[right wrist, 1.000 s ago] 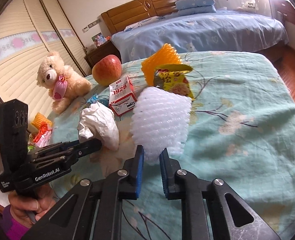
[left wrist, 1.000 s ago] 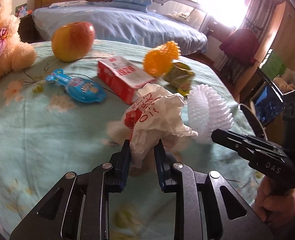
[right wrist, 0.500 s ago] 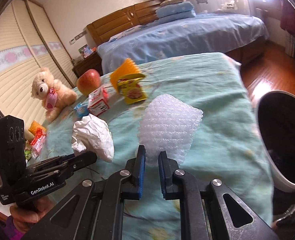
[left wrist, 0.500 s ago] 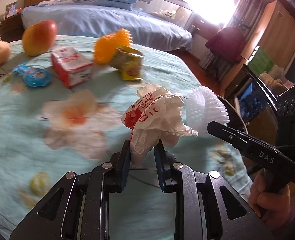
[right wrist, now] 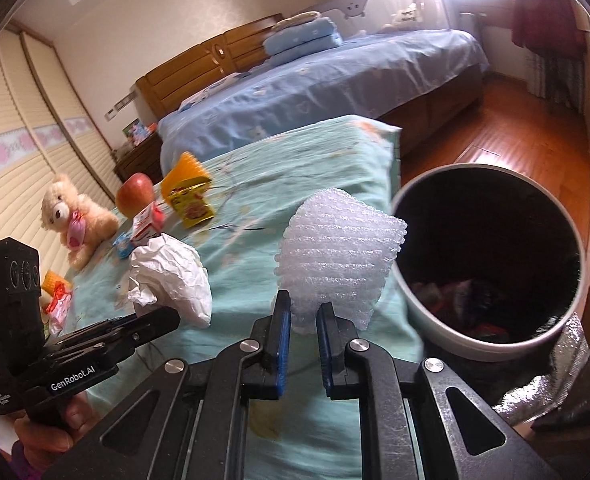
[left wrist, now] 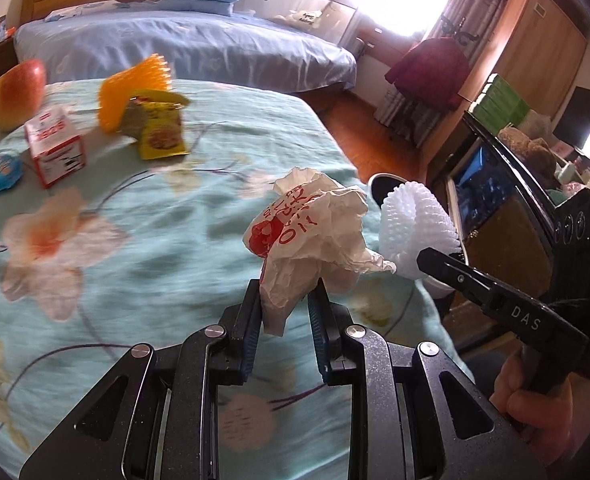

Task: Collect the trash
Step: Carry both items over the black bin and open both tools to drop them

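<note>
Right wrist view | my right gripper [right wrist: 304, 322] grips white foam fruit net [right wrist: 337, 256]; round white-rimmed bin [right wrist: 491, 344] lies just right, nearer this hand | my left gripper [left wrist: 285, 308] clamps crumpled white-and-red paper wrapper [left wrist: 315, 232], left, over teal floral bedspread [left wrist: 135, 248]

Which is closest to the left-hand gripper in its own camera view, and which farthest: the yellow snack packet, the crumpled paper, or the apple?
1. Crumpled paper: pinched in the left gripper.
2. Yellow snack packet: mid-bedspread, upper left.
3. Apple: far left, at the back.
</note>
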Demonstrator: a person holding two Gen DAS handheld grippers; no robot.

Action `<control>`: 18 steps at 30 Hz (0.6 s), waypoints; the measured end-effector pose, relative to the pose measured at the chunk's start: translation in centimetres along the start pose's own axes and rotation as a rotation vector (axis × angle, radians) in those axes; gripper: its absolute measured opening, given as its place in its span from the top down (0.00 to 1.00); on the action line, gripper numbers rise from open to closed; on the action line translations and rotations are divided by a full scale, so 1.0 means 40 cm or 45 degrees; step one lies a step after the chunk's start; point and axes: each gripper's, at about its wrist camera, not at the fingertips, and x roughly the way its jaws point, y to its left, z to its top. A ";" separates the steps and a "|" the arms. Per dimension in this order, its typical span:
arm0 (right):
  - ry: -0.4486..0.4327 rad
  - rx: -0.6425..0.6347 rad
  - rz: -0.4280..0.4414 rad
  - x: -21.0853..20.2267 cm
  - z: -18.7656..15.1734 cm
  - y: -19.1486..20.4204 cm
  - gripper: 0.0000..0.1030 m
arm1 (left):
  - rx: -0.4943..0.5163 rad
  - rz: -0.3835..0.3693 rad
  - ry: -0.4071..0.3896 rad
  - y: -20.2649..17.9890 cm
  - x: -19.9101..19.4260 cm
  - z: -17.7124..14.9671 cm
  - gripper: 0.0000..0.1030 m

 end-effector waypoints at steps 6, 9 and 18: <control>-0.029 0.045 -0.032 -0.030 0.001 -0.057 0.88 | 0.030 -0.006 0.019 -0.056 0.033 0.014 0.79; -0.041 0.074 -0.046 -0.040 0.004 -0.091 0.88 | 0.051 -0.010 0.029 -0.086 0.050 0.019 0.79; -0.063 0.142 -0.089 -0.058 0.012 -0.173 0.88 | 0.098 -0.023 0.058 -0.158 0.099 0.032 0.79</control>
